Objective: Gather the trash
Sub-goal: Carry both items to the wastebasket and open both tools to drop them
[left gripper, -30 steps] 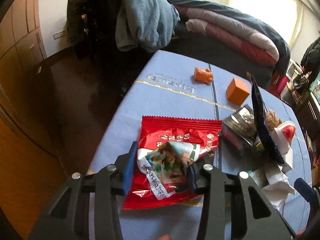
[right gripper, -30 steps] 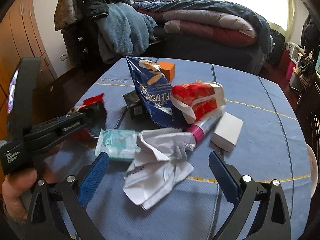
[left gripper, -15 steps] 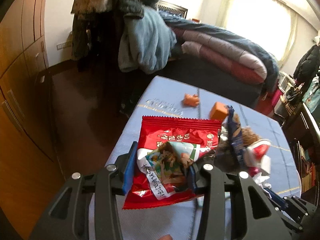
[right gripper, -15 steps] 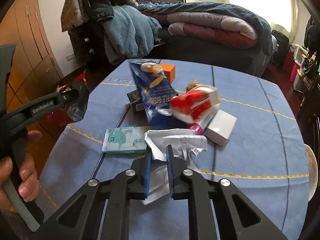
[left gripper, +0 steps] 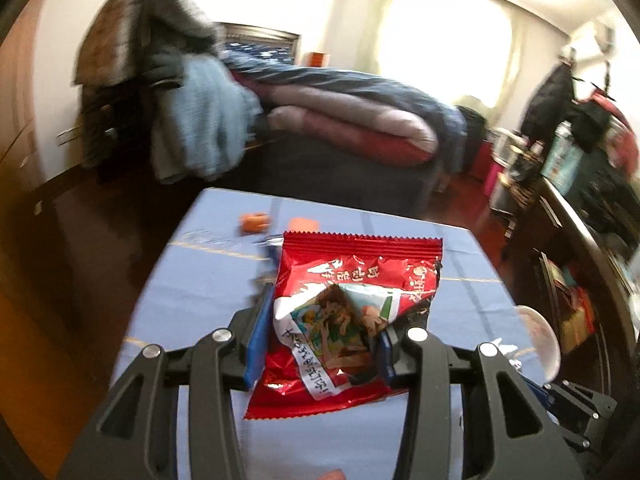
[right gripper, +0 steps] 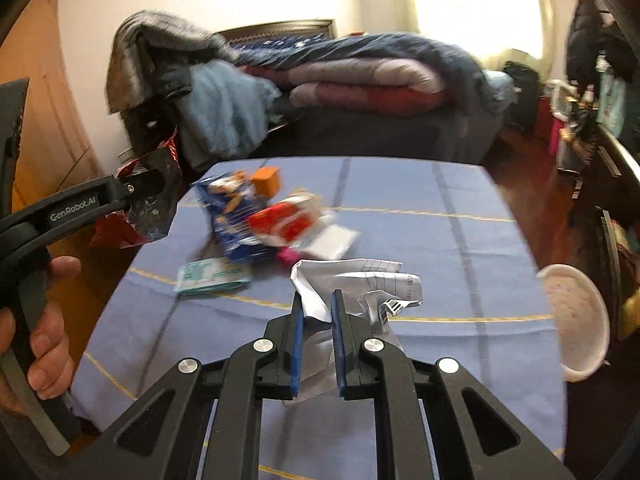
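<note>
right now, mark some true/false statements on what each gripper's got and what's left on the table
1. The left gripper is clamped on a red snack wrapper. True.
2. The right gripper stands open and empty. False: it is shut on crumpled white paper.
3. An orange block sits on the blue tablecloth. True.
4. The white dish lies at the table's left edge. False: it is at the right edge.
</note>
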`<state>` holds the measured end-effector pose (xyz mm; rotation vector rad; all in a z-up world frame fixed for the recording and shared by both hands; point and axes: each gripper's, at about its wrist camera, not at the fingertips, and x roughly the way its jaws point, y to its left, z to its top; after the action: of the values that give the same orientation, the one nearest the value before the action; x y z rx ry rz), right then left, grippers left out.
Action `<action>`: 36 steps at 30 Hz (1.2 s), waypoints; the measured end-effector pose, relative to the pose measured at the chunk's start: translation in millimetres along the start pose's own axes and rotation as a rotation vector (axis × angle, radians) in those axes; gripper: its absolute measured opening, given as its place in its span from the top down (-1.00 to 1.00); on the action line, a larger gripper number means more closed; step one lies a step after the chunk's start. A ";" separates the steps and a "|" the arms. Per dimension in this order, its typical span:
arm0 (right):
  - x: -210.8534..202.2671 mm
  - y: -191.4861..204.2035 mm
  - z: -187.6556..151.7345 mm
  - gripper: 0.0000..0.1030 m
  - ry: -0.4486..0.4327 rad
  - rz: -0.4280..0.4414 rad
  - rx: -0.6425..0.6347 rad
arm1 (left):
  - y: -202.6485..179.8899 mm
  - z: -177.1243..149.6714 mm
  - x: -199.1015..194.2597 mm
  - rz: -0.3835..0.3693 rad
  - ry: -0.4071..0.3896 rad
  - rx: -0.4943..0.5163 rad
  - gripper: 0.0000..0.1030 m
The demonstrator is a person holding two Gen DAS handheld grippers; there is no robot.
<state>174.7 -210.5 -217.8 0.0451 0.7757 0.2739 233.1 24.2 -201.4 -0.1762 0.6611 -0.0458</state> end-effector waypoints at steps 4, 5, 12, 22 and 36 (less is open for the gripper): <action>-17.2 -34.6 -1.2 0.74 -0.036 -0.058 0.047 | -50.6 3.2 6.6 -0.069 -0.002 0.069 0.15; -21.6 -45.7 -1.4 0.74 -0.045 -0.075 0.063 | -61.4 2.0 7.2 -0.086 -0.002 0.079 0.15; -45.2 -117.8 -8.7 0.74 -0.091 -0.190 0.172 | -145.0 3.9 32.5 -0.209 0.033 0.170 0.14; -56.6 -222.8 -18.8 0.72 -0.125 -0.363 0.328 | -271.2 -10.2 86.0 -0.354 0.101 0.356 0.14; -29.6 -322.9 -39.4 0.72 -0.076 -0.424 0.494 | -384.4 -41.4 166.9 -0.471 0.231 0.473 0.14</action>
<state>200.6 -531.7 -271.0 0.3503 0.7430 -0.3243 344.6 -376.7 -266.6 0.1361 0.8082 -0.6780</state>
